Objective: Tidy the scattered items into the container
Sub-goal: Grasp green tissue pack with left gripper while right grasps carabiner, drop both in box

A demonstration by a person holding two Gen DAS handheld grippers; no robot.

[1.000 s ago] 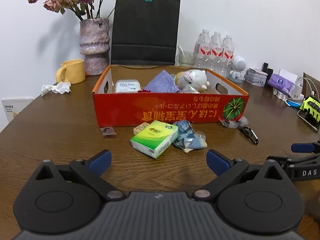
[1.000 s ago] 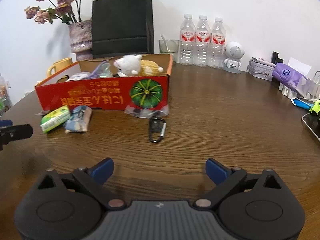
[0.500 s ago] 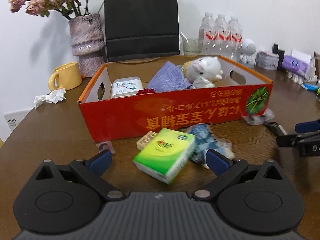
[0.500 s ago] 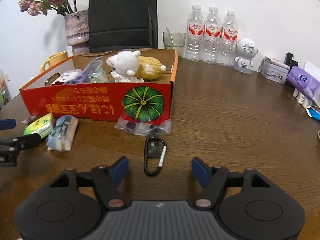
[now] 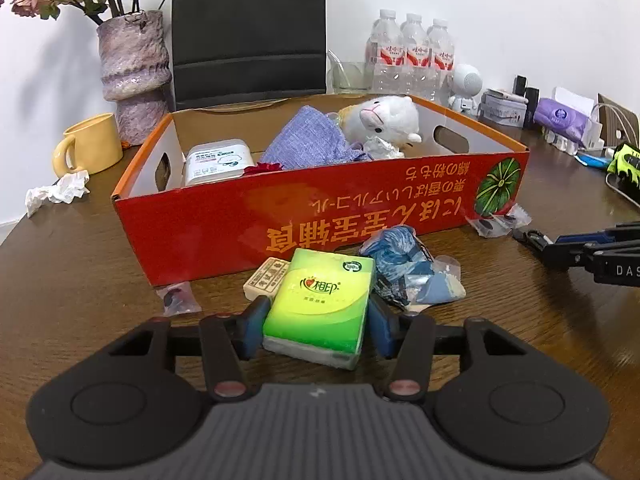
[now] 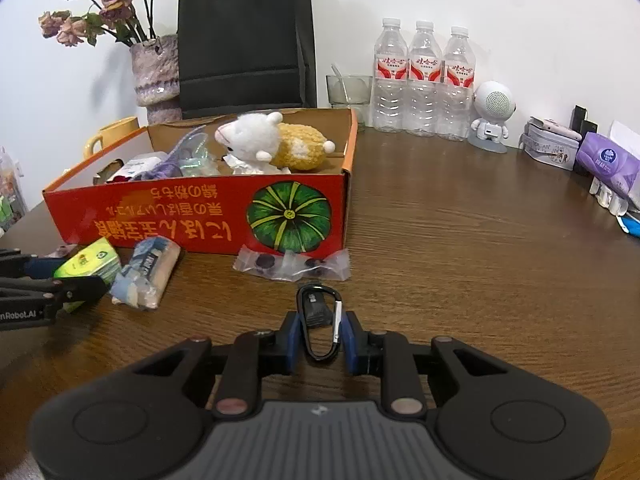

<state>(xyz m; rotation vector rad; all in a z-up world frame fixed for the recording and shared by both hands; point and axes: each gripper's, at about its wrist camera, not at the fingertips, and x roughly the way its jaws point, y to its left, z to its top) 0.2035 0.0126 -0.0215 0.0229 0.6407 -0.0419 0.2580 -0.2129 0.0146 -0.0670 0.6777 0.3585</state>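
Both grippers' fingers closing: left gripper (image 5: 316, 326) around the green tissue pack (image 5: 320, 304), right gripper (image 6: 320, 338) around the carabiner (image 6: 320, 322) (both on the desk, before the red box (image 5: 320, 216)). We judge the thin carabiner may slip.

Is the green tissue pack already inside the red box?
No, the tissue pack lies on the table in front of the red box, between the left gripper's closing jaws.

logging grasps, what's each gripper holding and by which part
Both closing: left gripper on the tissue pack by its sides; right gripper across the carabiner near end.
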